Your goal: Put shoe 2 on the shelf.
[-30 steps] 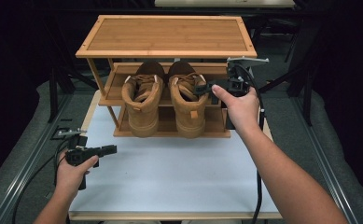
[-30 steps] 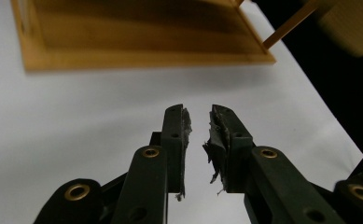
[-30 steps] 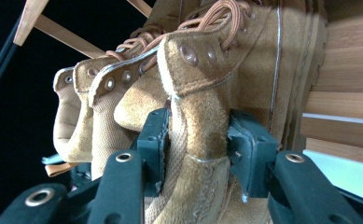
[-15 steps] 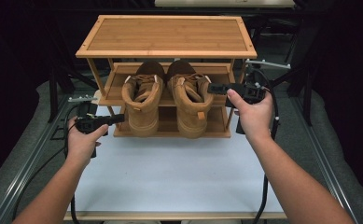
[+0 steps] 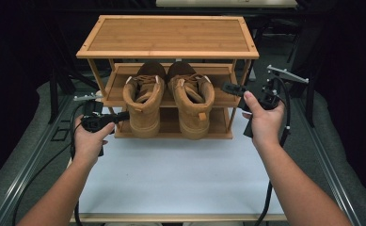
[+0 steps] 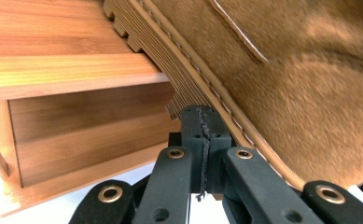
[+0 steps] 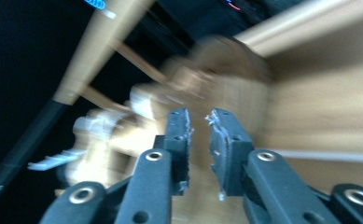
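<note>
1. A white table carries a bamboo shoe rack at its far edge; the room around the rack is dark, with grey padding either side of the table
2. Counted: one rack with three levels, two tan boots, two grippers, each held in one hand
3. Left of the rack, the left gripper is clenched on nothing, its tips just beside the ribbed sole of the left boot, at the rack's lower front left
4. The left boot and the right boot sit side by side on the rack's middle shelf, toes hanging over its front edge
5. Right of the rack, the right gripper is released, its jaws a little apart, near the rack's front right post
6. The boots' heels are hidden under the rack's top shelf; the right gripper view is smeared with blur, so the boot there is hard to make out
</note>
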`<state>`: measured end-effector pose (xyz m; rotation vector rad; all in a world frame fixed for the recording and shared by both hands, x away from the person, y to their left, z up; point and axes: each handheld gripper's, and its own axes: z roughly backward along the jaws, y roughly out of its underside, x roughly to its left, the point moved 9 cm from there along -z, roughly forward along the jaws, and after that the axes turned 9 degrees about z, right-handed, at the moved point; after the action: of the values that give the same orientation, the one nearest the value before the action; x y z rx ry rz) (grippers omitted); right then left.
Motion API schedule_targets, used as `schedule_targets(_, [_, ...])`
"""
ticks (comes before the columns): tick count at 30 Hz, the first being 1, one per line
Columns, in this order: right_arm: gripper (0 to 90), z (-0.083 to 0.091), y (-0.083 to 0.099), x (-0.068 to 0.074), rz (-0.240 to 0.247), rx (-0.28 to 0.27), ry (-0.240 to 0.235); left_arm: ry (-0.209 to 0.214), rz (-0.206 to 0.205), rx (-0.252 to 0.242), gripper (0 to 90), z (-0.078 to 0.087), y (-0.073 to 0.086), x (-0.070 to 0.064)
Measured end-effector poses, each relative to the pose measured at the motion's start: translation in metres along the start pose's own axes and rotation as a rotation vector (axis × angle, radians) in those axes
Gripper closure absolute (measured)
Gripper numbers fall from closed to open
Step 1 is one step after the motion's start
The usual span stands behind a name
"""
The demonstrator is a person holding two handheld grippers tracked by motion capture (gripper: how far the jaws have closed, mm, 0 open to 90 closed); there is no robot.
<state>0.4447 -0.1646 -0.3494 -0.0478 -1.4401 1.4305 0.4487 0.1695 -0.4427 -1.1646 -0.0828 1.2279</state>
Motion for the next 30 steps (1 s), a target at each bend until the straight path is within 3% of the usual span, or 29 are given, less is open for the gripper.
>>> schedule_targets(1, [81.3, -0.013, 0.017, -0.016, 0.012, 0.108, 0.083, -0.006, 0.006, -0.002, 90.0, -0.001, -0.001, 0.0])
schedule_targets(2, [82.7, -0.02, 0.026, -0.022, 0.021, 0.146, 0.104, -0.006, 0.006, -0.002, 90.0, -0.001, -0.001, 0.0])
schedule_targets(5, [86.2, -0.039, 0.047, -0.025, 0.03, 0.2, 0.093, -0.014, 0.003, 0.008, 90.0, -0.002, -0.003, 0.0])
schedule_targets(8, [90.0, -0.051, 0.056, -0.022, 0.036, 0.209, 0.091, -0.014, -0.002, 0.014, 90.0, -0.003, -0.004, 0.0])
schedule_targets(10, [90.0, -0.054, 0.059, -0.017, 0.038, 0.218, 0.084, 0.013, 0.026, 0.017, 90.0, -0.006, -0.004, -0.004])
schedule_targets(11, [90.0, -0.058, 0.06, -0.008, 0.024, 0.212, 0.052, 0.027, 0.024, 0.02, 90.0, -0.012, -0.004, -0.011])
schedule_targets(12, [90.0, -0.064, 0.062, -0.003, 0.046, 0.197, 0.037, 0.027, 0.024, 0.02, 90.0, -0.012, -0.004, -0.011])
schedule_targets(13, [90.0, -0.068, 0.063, 0.002, 0.069, 0.174, 0.034, -0.02, -0.003, 0.005, 90.0, -0.014, -0.005, -0.012])
schedule_targets(14, [90.0, -0.068, 0.063, 0.002, 0.069, 0.174, 0.034, -0.02, -0.003, 0.005, 90.0, -0.014, -0.005, -0.012])
schedule_targets(15, [90.0, -0.07, 0.065, 0.001, 0.114, 0.189, 0.085, -0.01, 0.013, 0.01, 90.0, -0.014, -0.006, -0.012])
schedule_targets(18, [90.0, -0.068, 0.064, -0.002, 0.101, 0.194, 0.07, 0.002, 0.023, 0.012, 90.0, -0.015, -0.005, -0.012])
schedule_targets(19, [90.0, -0.067, 0.062, -0.005, 0.087, 0.165, 0.046, -0.01, 0.007, 0.012, 90.0, -0.014, -0.005, -0.012])
schedule_targets(22, [90.0, -0.066, 0.064, -0.01, 0.099, 0.169, 0.075, -0.01, 0.001, 0.013, 90.0, -0.014, -0.005, -0.011])
schedule_targets(23, [90.0, -0.066, 0.071, -0.018, 0.116, 0.212, 0.123, -0.008, 0.005, 0.018, 90.0, -0.014, -0.005, -0.011])
schedule_targets(24, [90.0, -0.066, 0.075, -0.021, 0.12, 0.221, 0.144, -0.008, 0.005, 0.018, 90.0, -0.014, -0.005, -0.011])
schedule_targets(25, [90.0, -0.066, 0.075, -0.021, 0.12, 0.221, 0.144, -0.01, 0.006, 0.014, 90.0, -0.014, -0.005, -0.012])
schedule_targets(26, [90.0, -0.071, 0.084, -0.02, 0.09, 0.242, 0.092, -0.01, 0.007, 0.016, 90.0, -0.014, -0.005, -0.012])
schedule_targets(30, [90.0, -0.073, 0.086, -0.019, 0.095, 0.235, 0.105, -0.029, -0.001, 0.01, 90.0, -0.015, -0.007, -0.014])
